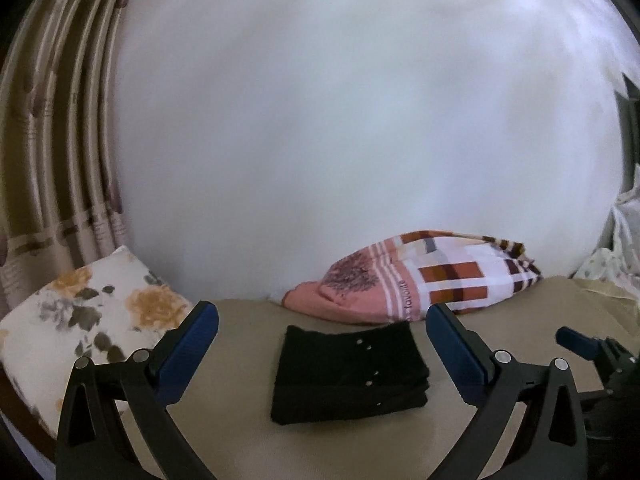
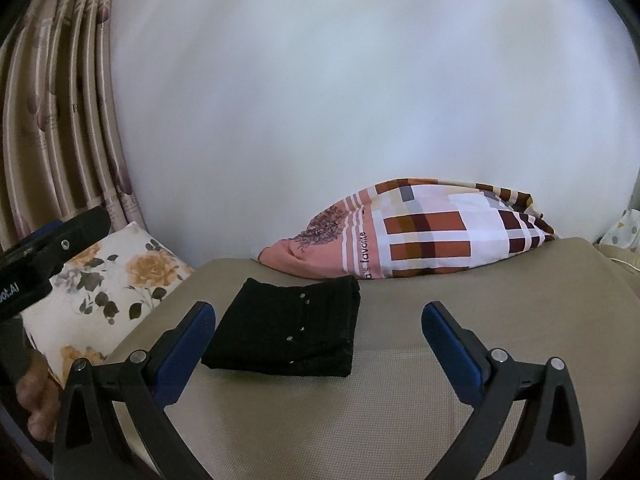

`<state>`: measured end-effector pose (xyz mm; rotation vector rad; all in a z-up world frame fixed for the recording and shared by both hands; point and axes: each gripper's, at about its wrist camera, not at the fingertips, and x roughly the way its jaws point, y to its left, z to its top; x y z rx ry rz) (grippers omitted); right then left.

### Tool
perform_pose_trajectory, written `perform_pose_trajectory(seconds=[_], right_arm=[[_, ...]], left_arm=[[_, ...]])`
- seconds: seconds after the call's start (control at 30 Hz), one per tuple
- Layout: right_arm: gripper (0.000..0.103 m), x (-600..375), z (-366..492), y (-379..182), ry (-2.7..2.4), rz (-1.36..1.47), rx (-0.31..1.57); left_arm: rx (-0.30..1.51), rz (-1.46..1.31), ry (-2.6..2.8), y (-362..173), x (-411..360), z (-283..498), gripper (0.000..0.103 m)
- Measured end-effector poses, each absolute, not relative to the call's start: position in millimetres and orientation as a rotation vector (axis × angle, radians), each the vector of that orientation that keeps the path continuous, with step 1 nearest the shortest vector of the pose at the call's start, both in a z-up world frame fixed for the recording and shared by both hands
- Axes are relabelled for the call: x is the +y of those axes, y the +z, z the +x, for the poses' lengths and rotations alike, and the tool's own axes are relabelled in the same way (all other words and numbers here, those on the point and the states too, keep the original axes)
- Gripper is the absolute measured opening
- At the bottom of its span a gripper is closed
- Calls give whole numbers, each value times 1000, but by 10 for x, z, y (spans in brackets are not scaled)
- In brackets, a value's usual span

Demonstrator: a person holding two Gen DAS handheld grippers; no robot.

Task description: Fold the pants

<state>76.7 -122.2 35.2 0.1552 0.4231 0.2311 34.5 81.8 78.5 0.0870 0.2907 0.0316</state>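
On the bed [image 2: 360, 420], folded black pants [image 2: 286, 328], snap row running away, between spread fingers [image 1: 192, 344].

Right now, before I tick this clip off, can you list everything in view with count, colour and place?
folded black pants with small metal studs: one, black, lying in a compact stack on the mat, between and beyond the left gripper's fingers
beige woven mat: one, beige, covering the surface under the pants
floral cushion: one, white with orange flowers, left edge of the mat
checked pink and rust pillow: one, against the wall behind the pants
striped beige curtain: one, hanging at far left
white wall: one, behind everything
left gripper: one, black with blue pads, open, empty
right gripper: one, same colours, open, empty
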Motion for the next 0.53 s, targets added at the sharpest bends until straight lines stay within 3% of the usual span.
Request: perform_pose_trajectory(seconds=[0.23, 0.53], right_arm=[[103, -1279, 804, 307, 234, 159, 443], [103, -1253, 873, 218, 244, 155, 473]], left_arm=[[411, 39, 30, 554, 837, 502, 103], [437, 14, 81, 389, 902, 582, 103]])
